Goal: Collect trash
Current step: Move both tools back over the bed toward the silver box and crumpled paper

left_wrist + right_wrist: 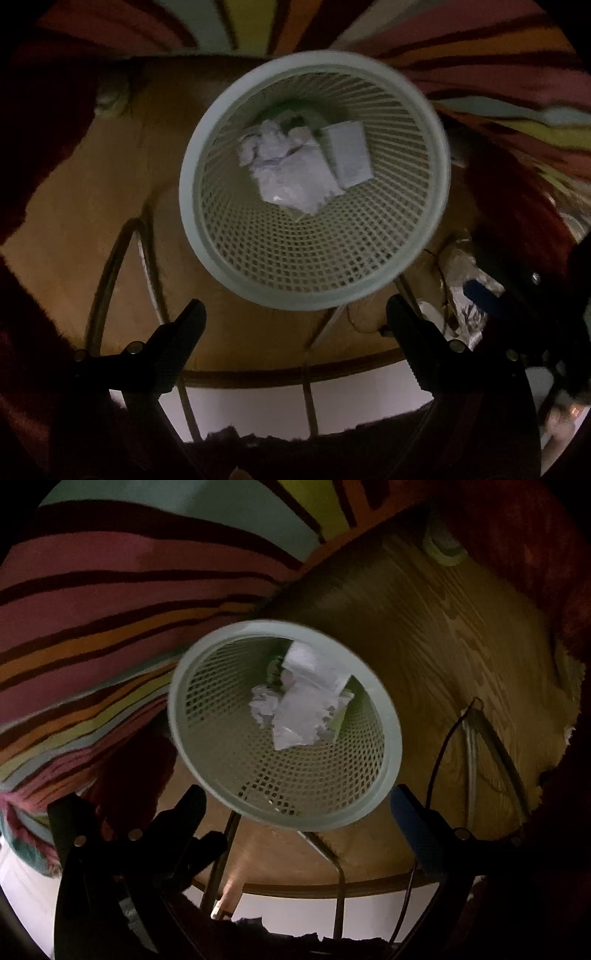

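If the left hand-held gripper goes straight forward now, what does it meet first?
Probably the near rim of the mesh basket, just ahead of the open left hand-held gripper; going deeper, the crumpled paper inside. Depth is uncertain.

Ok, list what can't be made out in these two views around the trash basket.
- Basket bottom, both views: crumpled paper and a white box cover it; the box's print is too blurred to read.
- Clutter at right, left wrist view: dark and partly behind the right gripper's blue-padded finger.
- Round pale thing on the floor, right wrist view: dim, partly behind red fabric.
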Available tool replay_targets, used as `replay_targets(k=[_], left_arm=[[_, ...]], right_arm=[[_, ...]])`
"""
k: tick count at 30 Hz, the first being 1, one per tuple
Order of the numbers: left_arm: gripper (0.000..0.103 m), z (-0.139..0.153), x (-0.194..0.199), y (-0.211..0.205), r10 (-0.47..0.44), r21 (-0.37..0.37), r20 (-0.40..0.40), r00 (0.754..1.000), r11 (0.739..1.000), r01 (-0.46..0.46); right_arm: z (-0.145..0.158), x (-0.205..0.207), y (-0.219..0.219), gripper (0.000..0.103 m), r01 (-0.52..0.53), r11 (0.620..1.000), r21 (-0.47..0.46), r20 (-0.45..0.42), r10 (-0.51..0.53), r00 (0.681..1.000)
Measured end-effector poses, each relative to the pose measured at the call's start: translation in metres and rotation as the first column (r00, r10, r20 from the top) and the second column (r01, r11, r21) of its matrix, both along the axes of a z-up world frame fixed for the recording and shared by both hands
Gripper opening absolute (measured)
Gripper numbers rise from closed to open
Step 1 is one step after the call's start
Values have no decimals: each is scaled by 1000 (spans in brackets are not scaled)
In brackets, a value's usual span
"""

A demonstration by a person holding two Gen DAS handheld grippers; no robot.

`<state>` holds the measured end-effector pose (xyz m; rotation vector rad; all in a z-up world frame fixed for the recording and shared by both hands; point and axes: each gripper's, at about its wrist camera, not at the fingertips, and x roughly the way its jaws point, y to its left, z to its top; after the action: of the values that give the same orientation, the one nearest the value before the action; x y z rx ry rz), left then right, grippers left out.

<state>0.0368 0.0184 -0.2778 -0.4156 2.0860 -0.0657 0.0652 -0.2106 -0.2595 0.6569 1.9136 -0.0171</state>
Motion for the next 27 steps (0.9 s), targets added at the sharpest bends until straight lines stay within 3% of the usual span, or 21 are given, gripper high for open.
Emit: replay_targets(k=[7,12,14,15,17,18,20,24,26,27], left_arm=[[95,61,0,8,-24,-15,180,983,1000,27],[95,110,3,21,7,-16,359,933,1000,-1],[95,134,5,14,-25,0,455,890,1000,28],[95,147,6,12,-45,15,507,861,999,44],[95,171,7,7,-88,58,610,787,996,66],[95,187,9,5,-112,88,666,738,994,71],[95,203,14,6,-128,116,724,677,991,64],[95,243,30,10,-125,141,830,544,990,12],[95,255,40,13,-119,143,858,499,990,-10],[95,264,49,16,-120,148,877,465,989,-24]], right_arm=[[56,1,11,96,-103,995,10,173,100,980],[116,5,9,96,-171,979,-107,368,199,908],[144,4,6,96,-163,978,-131,473,206,856],[162,4,5,96,-149,978,-143,543,204,814],[189,5,3,96,-117,979,-168,653,200,731],[206,8,2,96,-101,978,-180,702,200,683],[231,14,1,96,-80,979,-189,770,198,607],[258,33,4,96,-53,976,-211,841,209,499],[267,49,6,96,-47,971,-235,857,230,461],[269,56,7,96,-45,970,-238,862,232,451]])
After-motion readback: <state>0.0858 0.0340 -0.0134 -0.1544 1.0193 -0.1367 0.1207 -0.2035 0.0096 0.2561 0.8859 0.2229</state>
